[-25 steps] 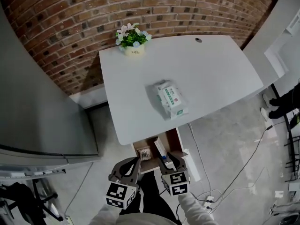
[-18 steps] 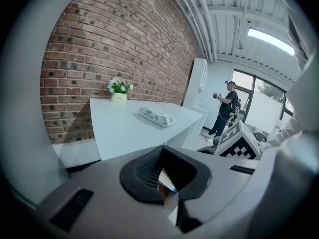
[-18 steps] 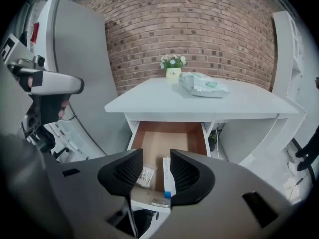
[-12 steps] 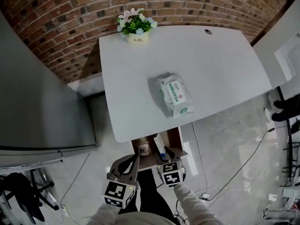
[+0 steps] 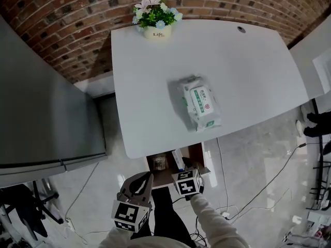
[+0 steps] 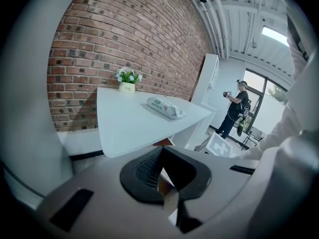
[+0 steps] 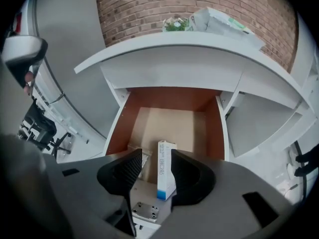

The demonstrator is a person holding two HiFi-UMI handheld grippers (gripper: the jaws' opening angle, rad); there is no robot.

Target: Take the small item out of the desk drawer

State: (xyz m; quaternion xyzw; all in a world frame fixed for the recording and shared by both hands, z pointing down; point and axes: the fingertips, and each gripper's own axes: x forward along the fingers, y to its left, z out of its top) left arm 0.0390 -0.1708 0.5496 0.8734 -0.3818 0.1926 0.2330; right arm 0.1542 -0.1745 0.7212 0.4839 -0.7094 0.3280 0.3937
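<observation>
- Head view: the open drawer (image 5: 194, 152) juts from under the near edge of the white desk (image 5: 155, 87). The small white box (image 5: 177, 159) lies inside the drawer, with a brownish packet (image 5: 159, 162) beside it in the drawer's left part. The right gripper (image 5: 182, 168) hangs over the drawer's near end, just at the box. The left gripper (image 5: 149, 175) is off the drawer's left front corner. A wipes pack (image 5: 200, 103) lies on the desk beyond the drawer, and a flower pot (image 5: 156, 19) stands further back.
- Left gripper view: the left gripper (image 6: 162, 151) has its jaw tips together, with nothing between them. The desk (image 6: 124, 118) and wipes pack (image 6: 166, 107) show above the drawer.
- Right gripper view: the right gripper (image 7: 155, 158) points down into the drawer (image 7: 169, 98). Its jaws stand wide, have just opened a little further, and straddle the small white box (image 7: 164, 171) without clamping it. The box is close to the right pad and clear of the left.
</observation>
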